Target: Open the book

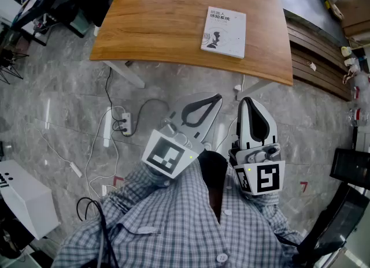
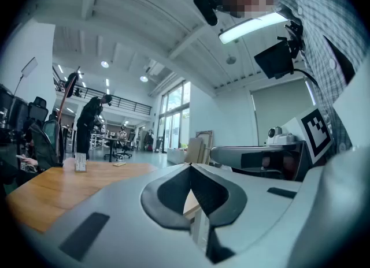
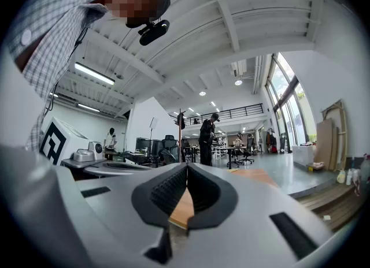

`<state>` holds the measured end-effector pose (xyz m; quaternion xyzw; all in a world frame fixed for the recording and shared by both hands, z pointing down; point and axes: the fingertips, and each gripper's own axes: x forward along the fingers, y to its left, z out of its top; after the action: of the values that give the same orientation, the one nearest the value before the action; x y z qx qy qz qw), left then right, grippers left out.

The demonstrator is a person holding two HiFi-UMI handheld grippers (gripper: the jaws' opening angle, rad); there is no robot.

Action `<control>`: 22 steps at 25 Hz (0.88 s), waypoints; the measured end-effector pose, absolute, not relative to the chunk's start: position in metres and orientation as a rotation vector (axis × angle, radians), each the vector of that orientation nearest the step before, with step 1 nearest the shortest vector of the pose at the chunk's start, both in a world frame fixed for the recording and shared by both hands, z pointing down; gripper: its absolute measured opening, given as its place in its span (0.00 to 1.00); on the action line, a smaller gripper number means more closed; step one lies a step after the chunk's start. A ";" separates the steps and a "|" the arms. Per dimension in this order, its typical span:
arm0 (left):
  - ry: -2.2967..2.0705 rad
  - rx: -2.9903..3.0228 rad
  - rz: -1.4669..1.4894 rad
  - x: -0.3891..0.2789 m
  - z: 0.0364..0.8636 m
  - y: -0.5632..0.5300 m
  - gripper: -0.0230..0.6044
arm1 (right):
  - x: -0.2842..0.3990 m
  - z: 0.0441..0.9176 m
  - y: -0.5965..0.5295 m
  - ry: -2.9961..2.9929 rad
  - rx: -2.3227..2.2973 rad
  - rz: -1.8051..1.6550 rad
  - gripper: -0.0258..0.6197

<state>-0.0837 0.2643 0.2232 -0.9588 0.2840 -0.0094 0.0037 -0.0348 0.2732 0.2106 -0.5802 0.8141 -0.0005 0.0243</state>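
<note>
A white closed book [image 1: 224, 31] with a small dark cover picture lies flat on the wooden table [image 1: 167, 24], near its front right edge. Both grippers hang in front of the person's chest, over the floor and short of the table. My left gripper [image 1: 218, 96] is shut with nothing in it, its tips pointing up and right toward the table. Beside it on the right, my right gripper [image 1: 246, 100] is shut and empty too. In the left gripper view the jaws [image 2: 191, 166] meet at the tips, with the table [image 2: 52, 189] beyond. The right gripper view shows closed jaws [image 3: 187, 167] too.
A power strip [image 1: 124, 123] and cables [image 1: 110, 145] lie on the grey floor below the table edge. A white box [image 1: 23, 194] stands at the left, wooden planks [image 1: 315, 64] at the right. Another person [image 3: 207, 138] stands far off by desks and chairs.
</note>
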 end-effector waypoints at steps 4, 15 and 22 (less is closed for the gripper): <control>0.897 -3.005 -0.033 -0.078 0.225 0.267 0.04 | -0.029 0.213 0.275 2.522 -1.791 -0.007 0.07; 0.948 -2.990 -0.033 -0.068 0.223 0.277 0.04 | -0.015 0.214 0.286 2.523 -1.760 -0.022 0.07; 1.001 -2.969 -0.033 -0.059 0.221 0.283 0.04 | 0.000 0.213 0.292 2.531 -1.737 -0.031 0.07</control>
<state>-0.0587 0.2826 0.2209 -0.9475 0.3195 -0.0107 0.0042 0.0002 0.2920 0.2134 -0.5654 0.8240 -0.0102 0.0358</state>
